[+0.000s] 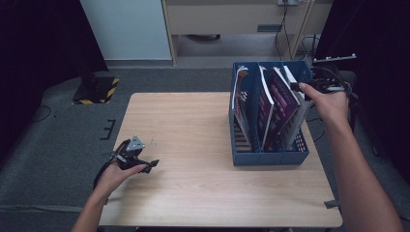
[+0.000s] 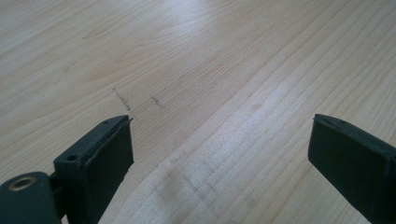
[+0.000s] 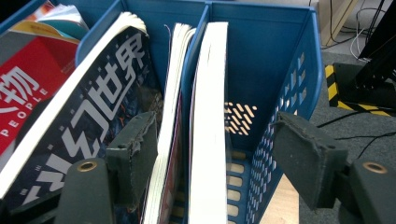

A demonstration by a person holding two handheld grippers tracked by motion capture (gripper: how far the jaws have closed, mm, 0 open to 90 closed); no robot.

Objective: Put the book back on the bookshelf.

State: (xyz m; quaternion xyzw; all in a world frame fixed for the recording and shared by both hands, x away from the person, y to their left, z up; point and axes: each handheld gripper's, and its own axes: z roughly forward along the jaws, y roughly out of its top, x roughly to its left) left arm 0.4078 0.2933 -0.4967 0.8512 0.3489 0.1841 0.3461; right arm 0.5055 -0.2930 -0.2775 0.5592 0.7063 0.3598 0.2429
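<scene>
A blue file rack (image 1: 270,157) stands on the right half of the wooden table (image 1: 183,125) and holds several upright magazines. In the right gripper view its blue wall (image 3: 261,56) is close ahead. My right gripper (image 3: 215,123) is open at the rack's far right end (image 1: 296,87). A white-edged magazine (image 3: 210,93) and a thinner one (image 3: 175,84) stand between the jaws, and the right jaw is beside the perforated end wall. A dark magazine with white characters (image 3: 102,93) leans to the left. My left gripper (image 1: 152,164) rests low at the table's near left, open (image 2: 223,122) over bare wood.
A red magazine (image 3: 28,84) fills the rack's left compartment. A yellow-and-black striped stand base (image 1: 99,89) sits on the grey carpet beyond the table's far left corner. Cables and a dark frame (image 1: 333,60) lie right of the rack. Pale wooden furniture (image 1: 232,19) stands at the back.
</scene>
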